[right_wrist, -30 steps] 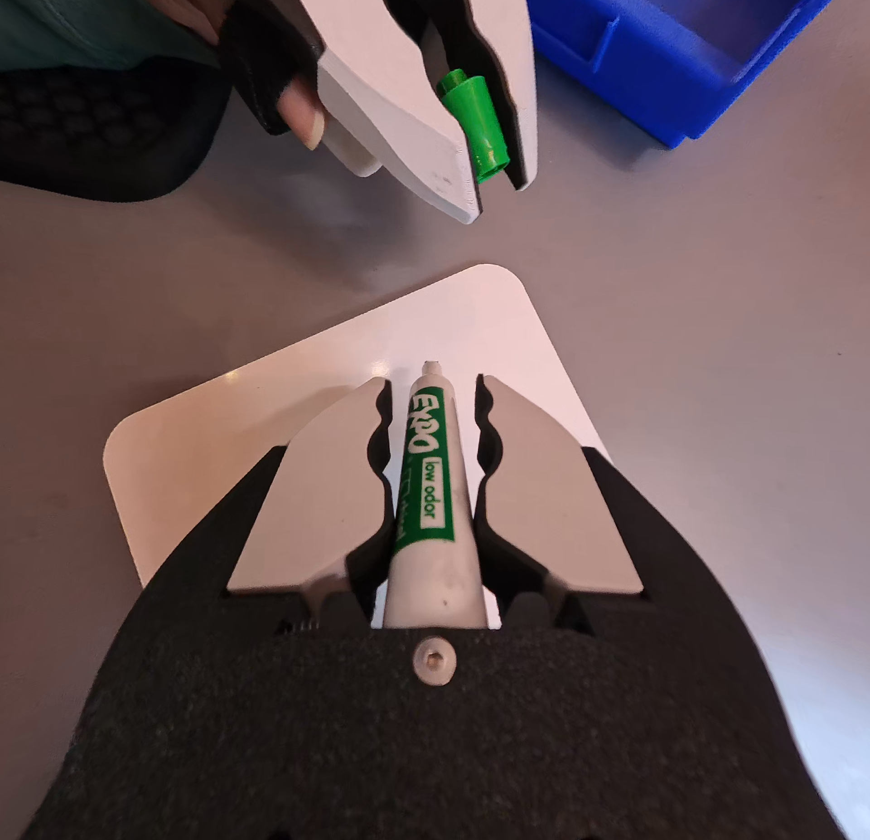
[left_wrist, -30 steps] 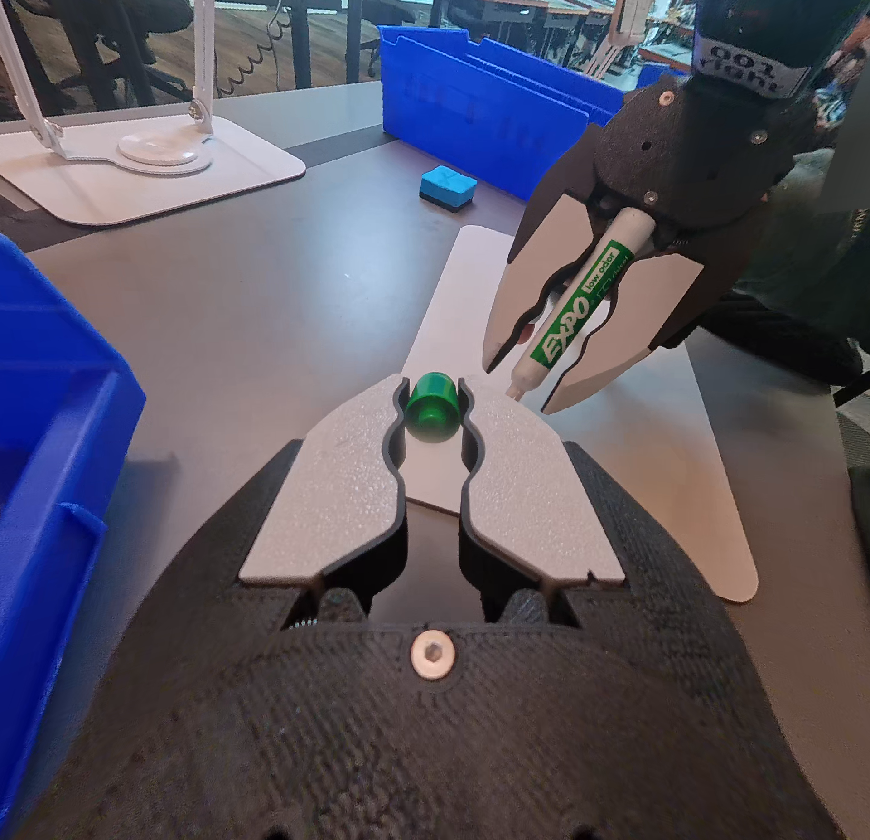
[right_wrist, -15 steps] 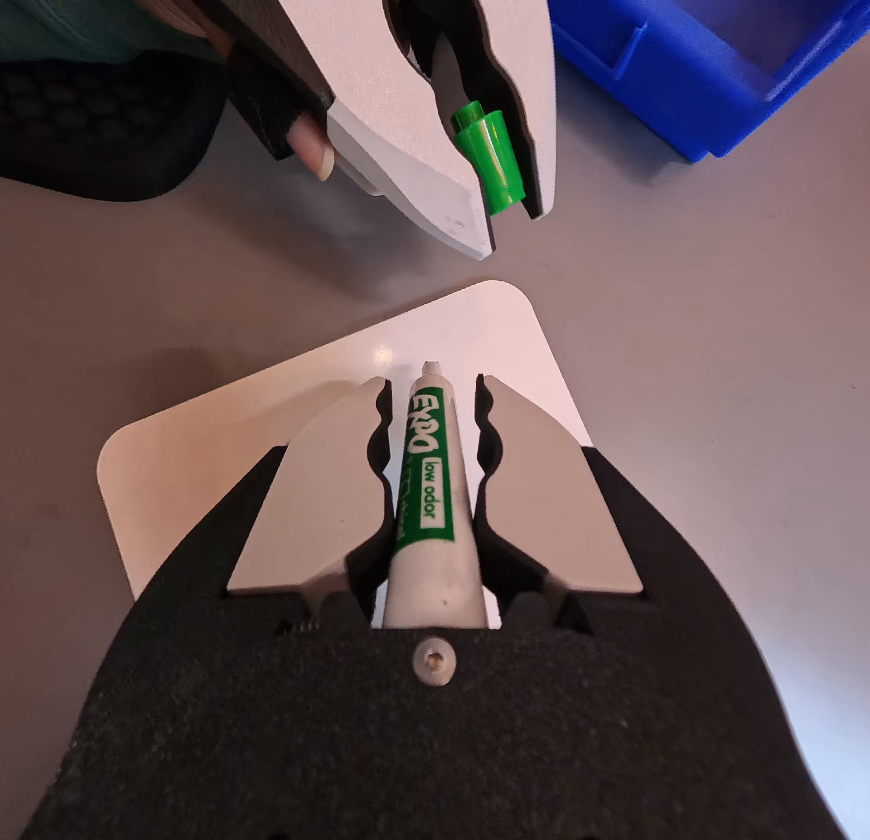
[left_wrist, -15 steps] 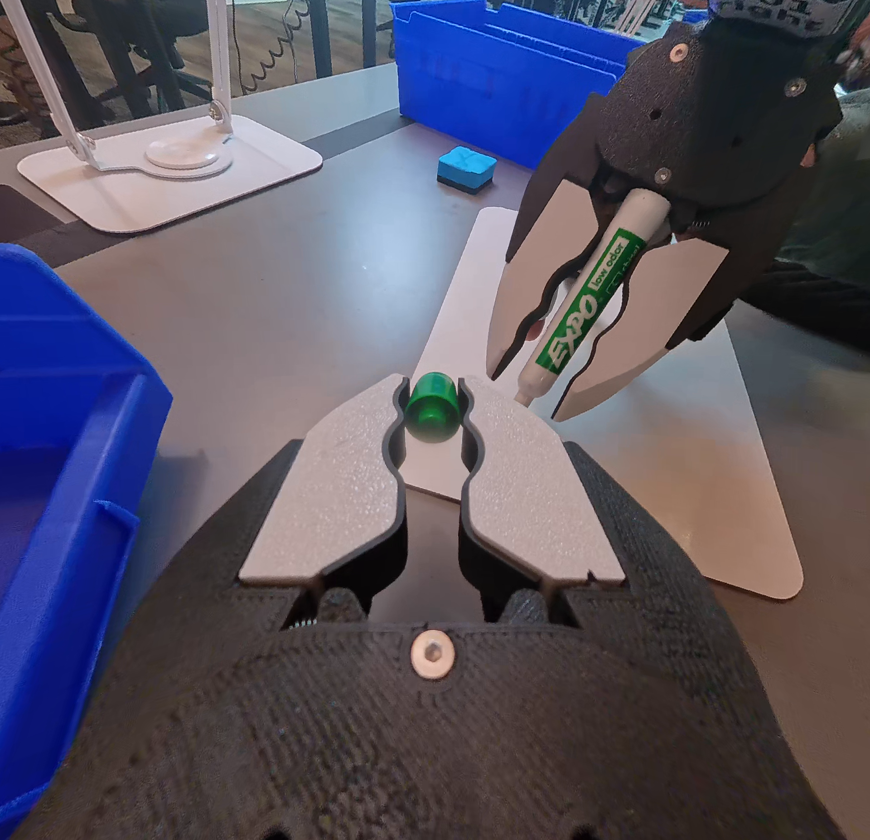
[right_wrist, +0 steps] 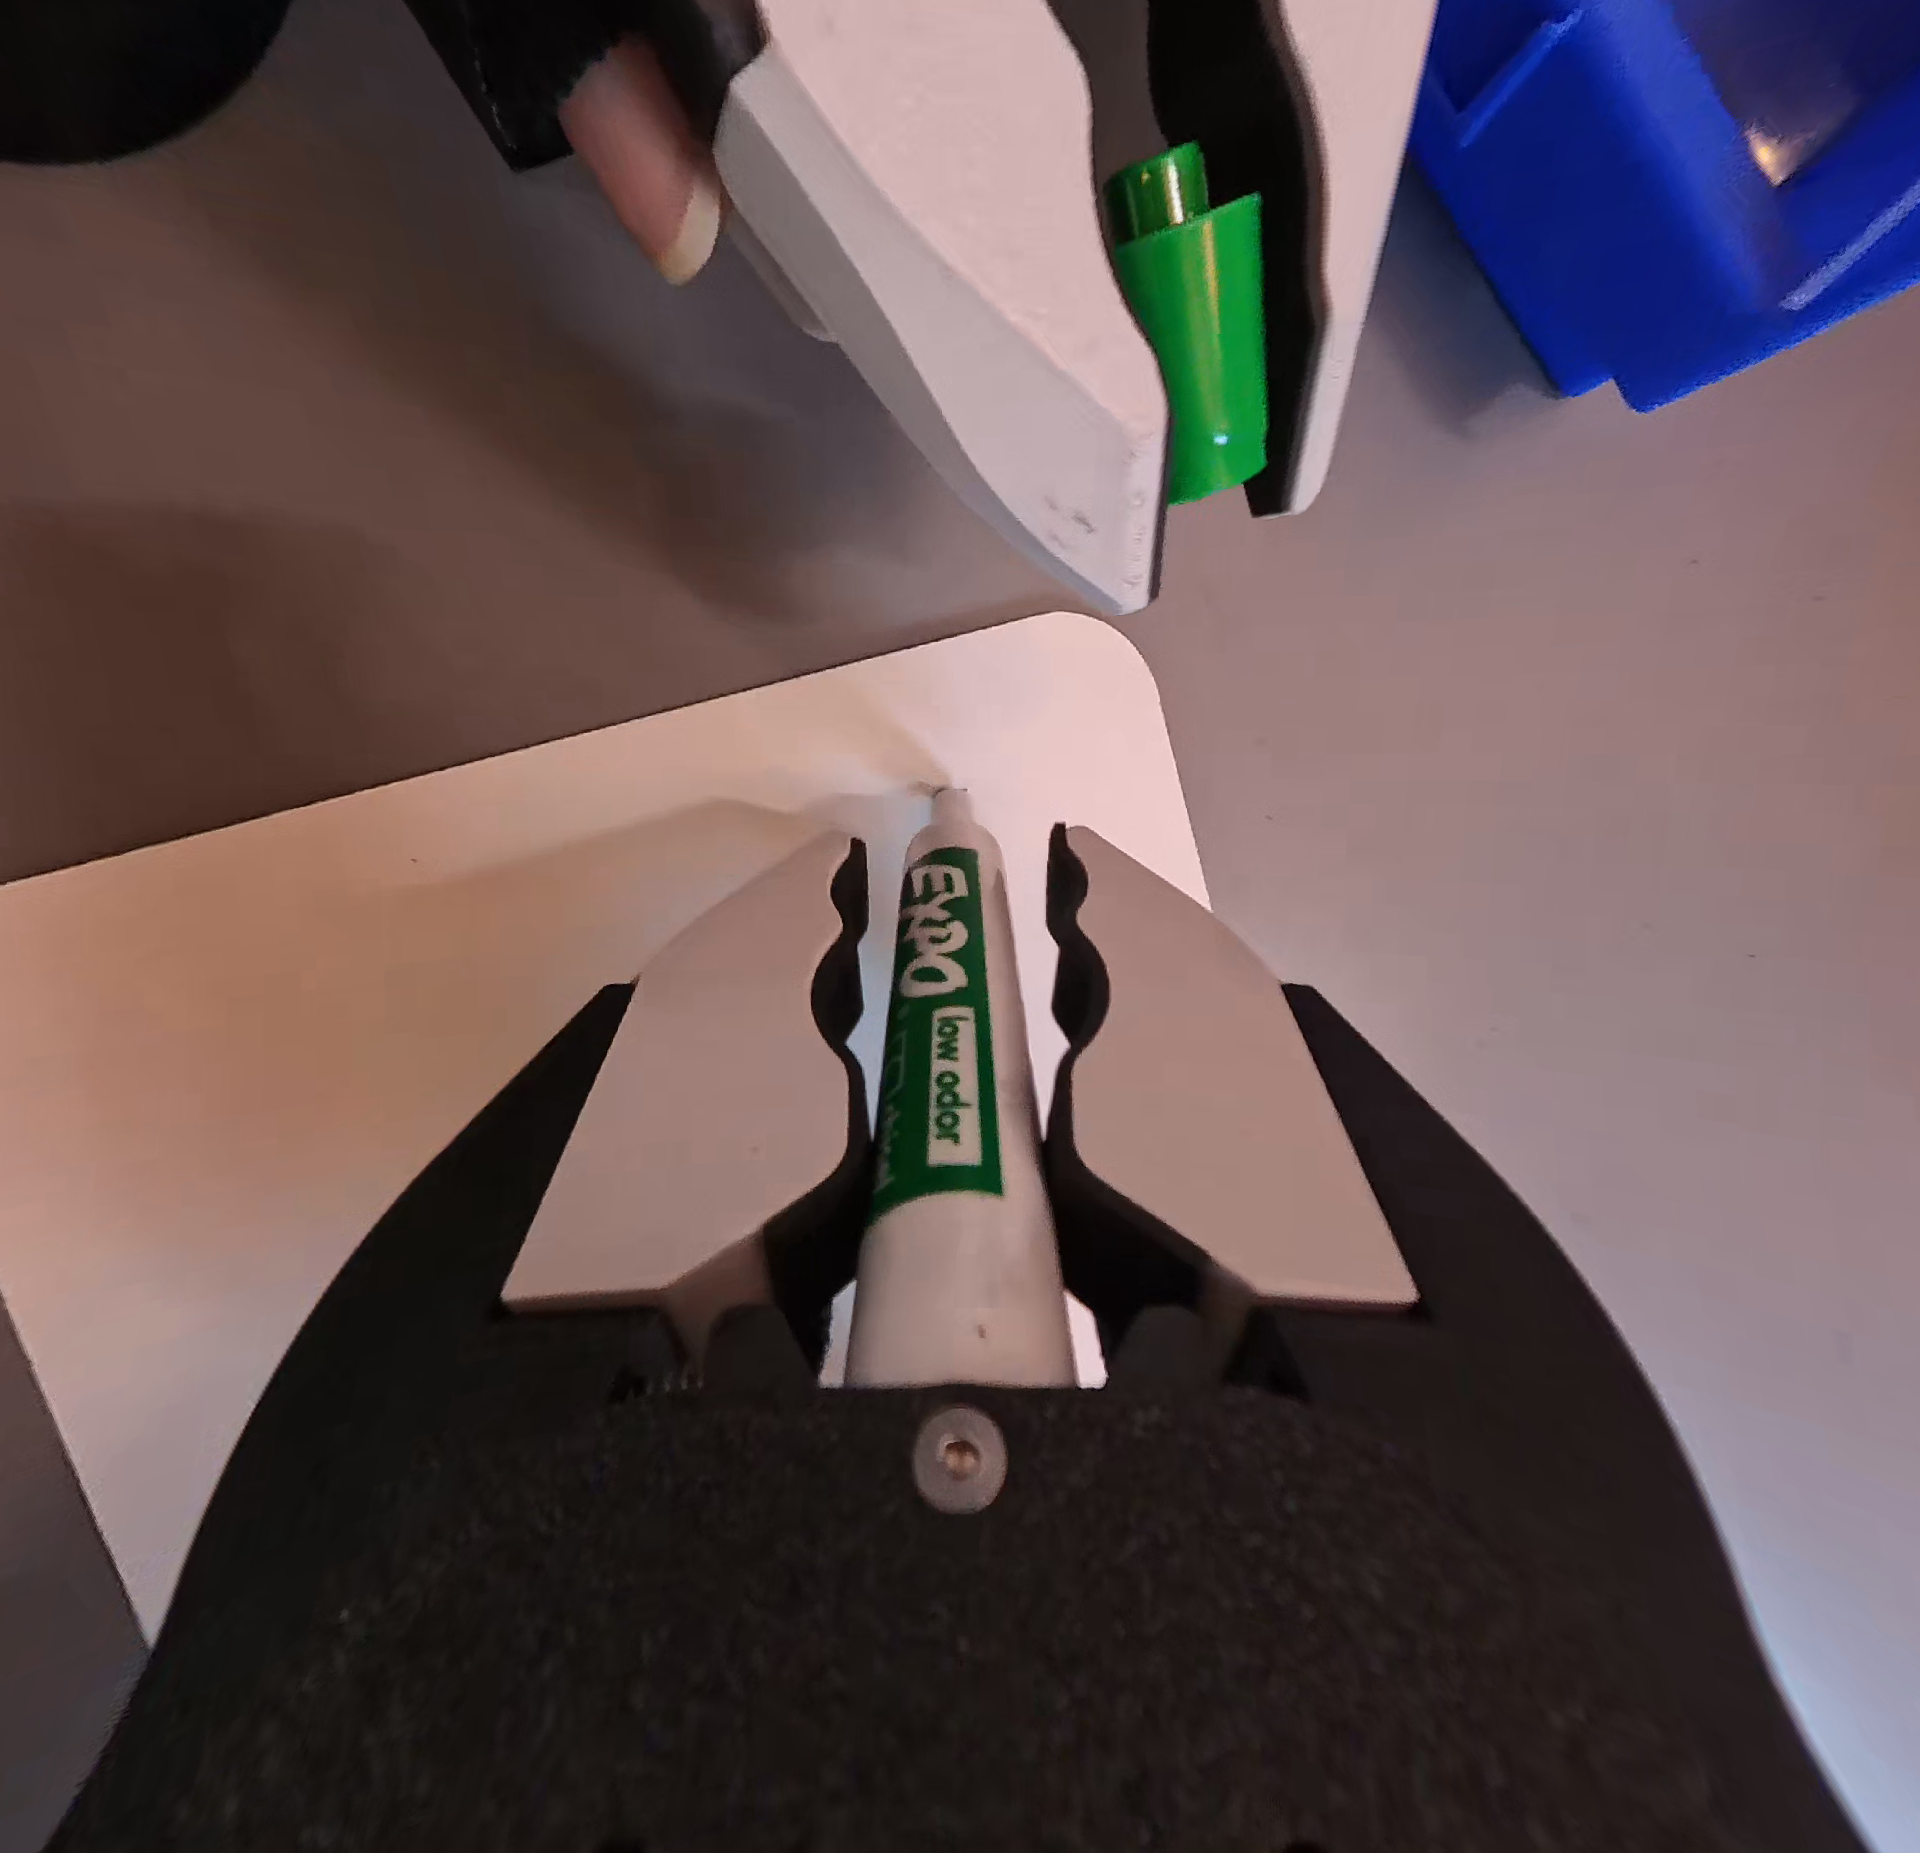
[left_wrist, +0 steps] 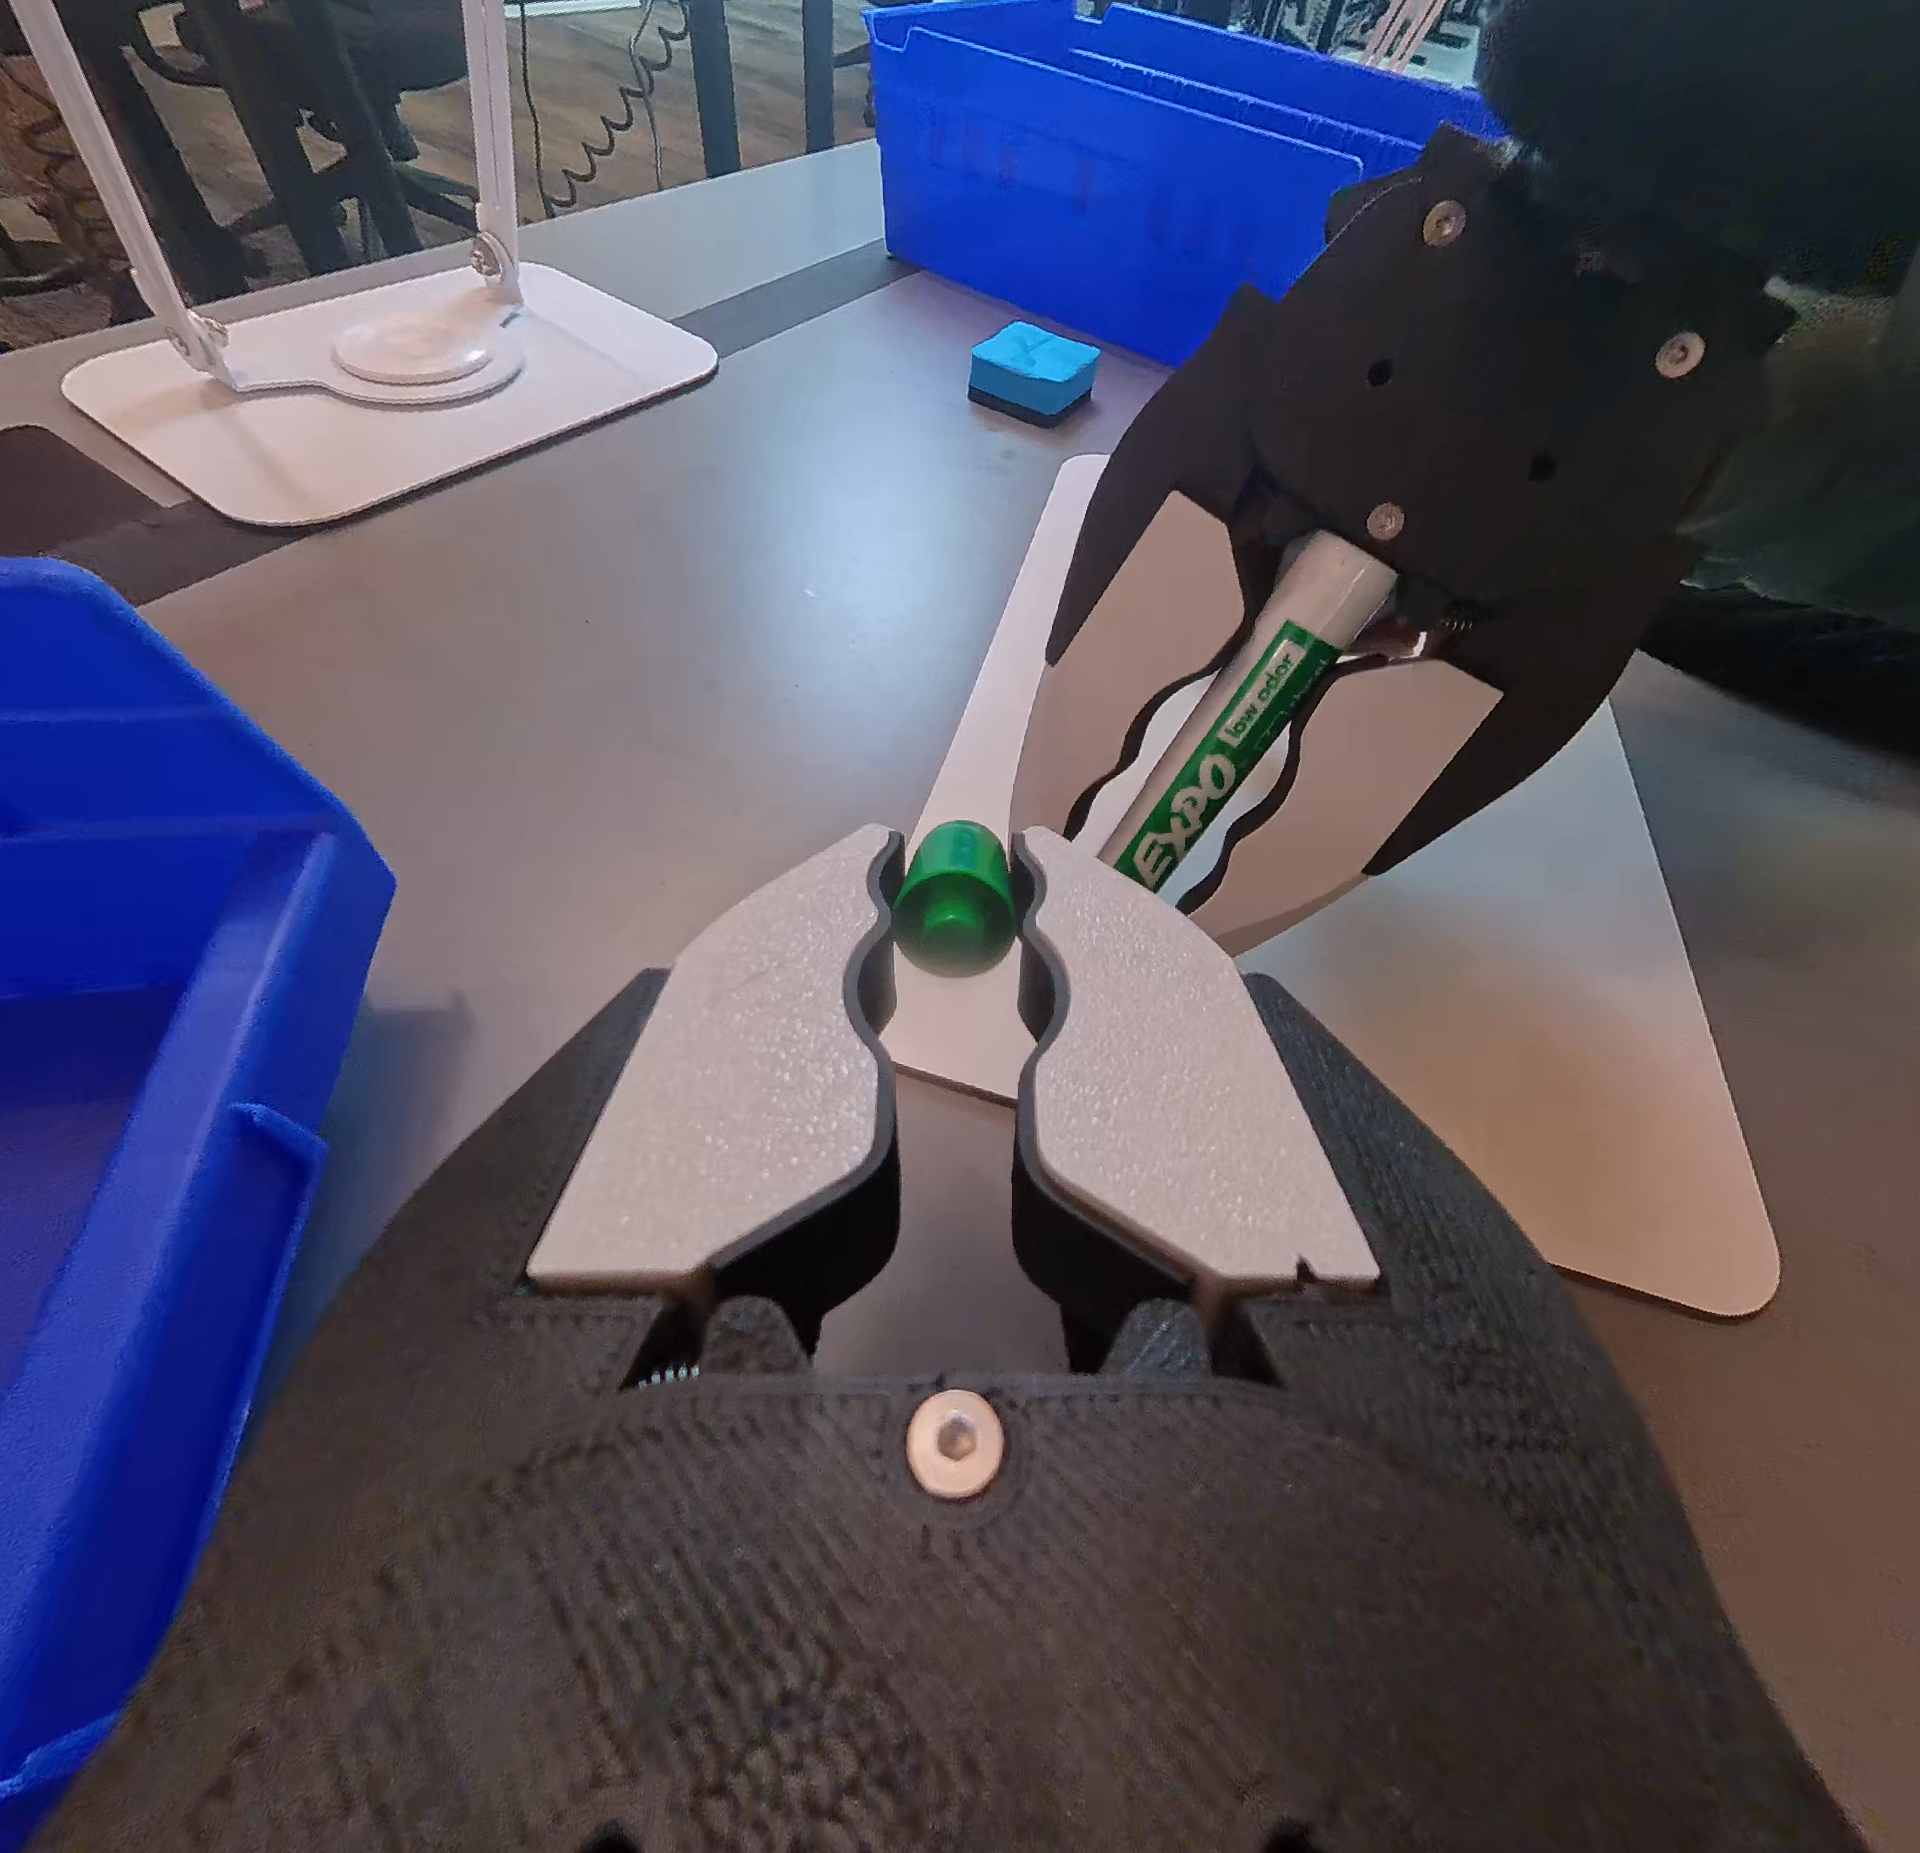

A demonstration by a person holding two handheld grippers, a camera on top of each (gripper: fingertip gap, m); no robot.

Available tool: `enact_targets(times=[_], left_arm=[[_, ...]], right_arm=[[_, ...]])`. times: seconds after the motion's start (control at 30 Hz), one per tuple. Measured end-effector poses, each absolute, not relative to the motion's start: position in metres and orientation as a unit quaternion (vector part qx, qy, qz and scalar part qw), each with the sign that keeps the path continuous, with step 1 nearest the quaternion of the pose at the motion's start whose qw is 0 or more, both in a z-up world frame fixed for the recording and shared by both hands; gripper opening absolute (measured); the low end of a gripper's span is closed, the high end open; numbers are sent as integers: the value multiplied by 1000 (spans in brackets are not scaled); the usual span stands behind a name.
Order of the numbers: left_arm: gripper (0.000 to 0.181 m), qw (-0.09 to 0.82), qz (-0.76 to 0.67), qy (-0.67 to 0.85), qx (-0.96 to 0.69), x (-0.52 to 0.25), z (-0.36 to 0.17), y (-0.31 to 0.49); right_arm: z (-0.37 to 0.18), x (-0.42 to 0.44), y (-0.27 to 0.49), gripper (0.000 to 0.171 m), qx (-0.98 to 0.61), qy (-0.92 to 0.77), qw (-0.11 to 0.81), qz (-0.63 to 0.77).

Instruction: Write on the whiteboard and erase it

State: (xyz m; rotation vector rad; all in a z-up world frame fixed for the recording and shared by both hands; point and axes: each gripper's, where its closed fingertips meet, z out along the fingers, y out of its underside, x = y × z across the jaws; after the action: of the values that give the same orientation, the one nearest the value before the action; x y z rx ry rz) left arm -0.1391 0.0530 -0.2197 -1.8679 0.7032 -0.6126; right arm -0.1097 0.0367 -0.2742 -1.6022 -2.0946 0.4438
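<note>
Green-banded marker point(right_wrist: 940, 1097) is gripped lengthwise by R gripper point(right_wrist: 951, 847), tip at whiteboard point(right_wrist: 416, 972) corner, cap point(left_wrist: 951, 910) clamped in L gripper point(left_wrist: 951, 868) just beside

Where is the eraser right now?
In the left wrist view the eraser lies on the table, upper middle, just before the far blue bin, beyond the whiteboard.

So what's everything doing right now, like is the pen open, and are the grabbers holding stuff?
marker: uncapped, tip at the whiteboard.
green cap: off the marker, pinched.
left gripper: shut on the green cap.
right gripper: shut on the marker.
whiteboard: flat on the table, blank where visible.
eraser: lying unused on the table.
</note>
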Motion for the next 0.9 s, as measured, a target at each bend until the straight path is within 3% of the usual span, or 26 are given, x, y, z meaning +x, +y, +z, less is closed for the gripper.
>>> enact_targets(times=[0.6,0.9], left_arm=[[19,503,-243,298,-774,-139,-221,53],[19,506,-240,297,-774,-140,-219,53]], right_arm=[[-276,-82,-25,34,-537,-816,157,148],[-276,-104,21,34,-558,-795,201,129]])
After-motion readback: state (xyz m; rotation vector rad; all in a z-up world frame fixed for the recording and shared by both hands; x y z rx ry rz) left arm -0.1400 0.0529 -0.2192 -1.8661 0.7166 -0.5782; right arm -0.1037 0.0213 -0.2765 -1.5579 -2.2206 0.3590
